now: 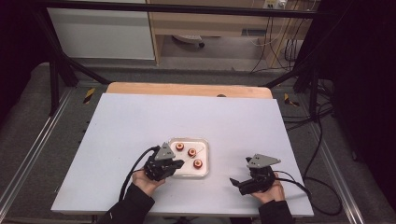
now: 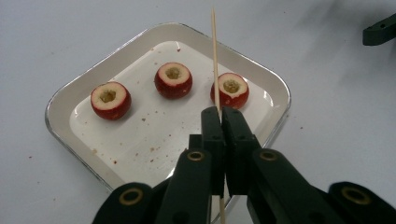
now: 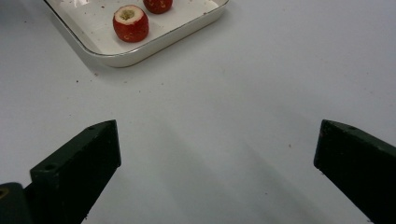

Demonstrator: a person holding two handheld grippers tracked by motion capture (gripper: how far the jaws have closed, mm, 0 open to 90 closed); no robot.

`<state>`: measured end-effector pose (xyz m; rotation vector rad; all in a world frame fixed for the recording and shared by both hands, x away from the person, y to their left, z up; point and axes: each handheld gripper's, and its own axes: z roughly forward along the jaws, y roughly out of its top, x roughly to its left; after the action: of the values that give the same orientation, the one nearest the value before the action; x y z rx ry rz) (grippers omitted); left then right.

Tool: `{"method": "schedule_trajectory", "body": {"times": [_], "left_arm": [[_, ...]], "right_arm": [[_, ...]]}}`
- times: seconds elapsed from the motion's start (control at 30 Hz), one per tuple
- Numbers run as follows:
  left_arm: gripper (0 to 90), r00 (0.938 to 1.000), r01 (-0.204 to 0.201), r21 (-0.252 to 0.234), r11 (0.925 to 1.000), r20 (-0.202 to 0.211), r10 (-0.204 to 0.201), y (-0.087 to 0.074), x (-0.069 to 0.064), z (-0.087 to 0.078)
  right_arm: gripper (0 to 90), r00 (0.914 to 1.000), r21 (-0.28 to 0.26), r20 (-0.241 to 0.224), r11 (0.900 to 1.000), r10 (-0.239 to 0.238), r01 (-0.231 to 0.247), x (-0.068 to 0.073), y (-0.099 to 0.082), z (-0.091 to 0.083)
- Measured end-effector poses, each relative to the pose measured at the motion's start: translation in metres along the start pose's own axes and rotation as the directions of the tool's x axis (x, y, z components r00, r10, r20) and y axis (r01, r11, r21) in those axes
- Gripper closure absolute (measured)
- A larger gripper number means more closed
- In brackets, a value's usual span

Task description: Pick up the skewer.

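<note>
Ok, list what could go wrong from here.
The wooden skewer is long and thin, clamped low in the left gripper; it may bend or snap when pushed. The cored red fruits sit loose in the tray and could roll away, since the open right gripper steadies nothing.

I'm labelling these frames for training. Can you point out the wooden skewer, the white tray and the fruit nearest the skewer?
wooden skewer [image 2: 215, 56]: left gripper view, on its bare shaft.
white tray [image 2: 95, 72]: left gripper view, on its left rim.
fruit nearest the skewer [image 2: 232, 91]: left gripper view, on its cored top.
</note>
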<state>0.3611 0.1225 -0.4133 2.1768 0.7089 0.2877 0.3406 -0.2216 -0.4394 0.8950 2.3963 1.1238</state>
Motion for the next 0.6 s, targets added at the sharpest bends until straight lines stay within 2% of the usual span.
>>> {"method": "schedule_trajectory", "body": {"times": [0.07, 0.1, 0.17, 0.2, 0.3, 0.53, 0.6], "left_arm": [[88.2, 0.9999, -0.009, 0.006, 0.9999, 0.008, 0.009, 0.002, 0.0, 0.0], [88.2, 0.9996, -0.026, 0.018, 0.9995, 0.014, 0.026, 0.003, -0.002, 0.001], [88.2, 0.9993, -0.036, 0.025, 0.999, 0.013, 0.036, 0.004, -0.003, 0.001], [88.2, 0.9987, -0.048, 0.037, 0.9982, 0.019, 0.048, 0.007, -0.003, 0.002], [88.2, 0.9971, -0.074, 0.06, 0.9955, 0.026, 0.072, 0.011, -0.005, 0.003], [88.2, 0.9933, -0.112, 0.079, 0.9906, 0.038, 0.109, 0.022, -0.01, 0.005], [88.2, 0.991, -0.128, 0.082, 0.9884, 0.05, 0.124, 0.027, -0.015, 0.007]], "right_arm": [[1.2, 0.9999, 0.002, 0.001, 0.9999, -0.01, 0.01, 0.001, 0.002, 0.0], [1.2, 0.9993, 0.007, 0.008, 0.9993, -0.038, 0.038, 0.004, 0.006, 0.001], [1.3, 0.9986, 0.01, 0.011, 0.9986, -0.052, 0.052, 0.006, 0.009, 0.001], [1.7, 0.9967, 0.016, 0.015, 0.9967, -0.08, 0.08, 0.009, 0.014, 0.002], [2.3, 0.9925, 0.023, 0.018, 0.9925, -0.121, 0.12, 0.016, 0.022, 0.004], [6.1, 0.9705, 0.041, 0.04, 0.9709, -0.238, 0.236, 0.029, 0.039, 0.009], [7.3, 0.9602, 0.05, 0.043, 0.9605, -0.276, 0.274, 0.032, 0.043, 0.01]]}}
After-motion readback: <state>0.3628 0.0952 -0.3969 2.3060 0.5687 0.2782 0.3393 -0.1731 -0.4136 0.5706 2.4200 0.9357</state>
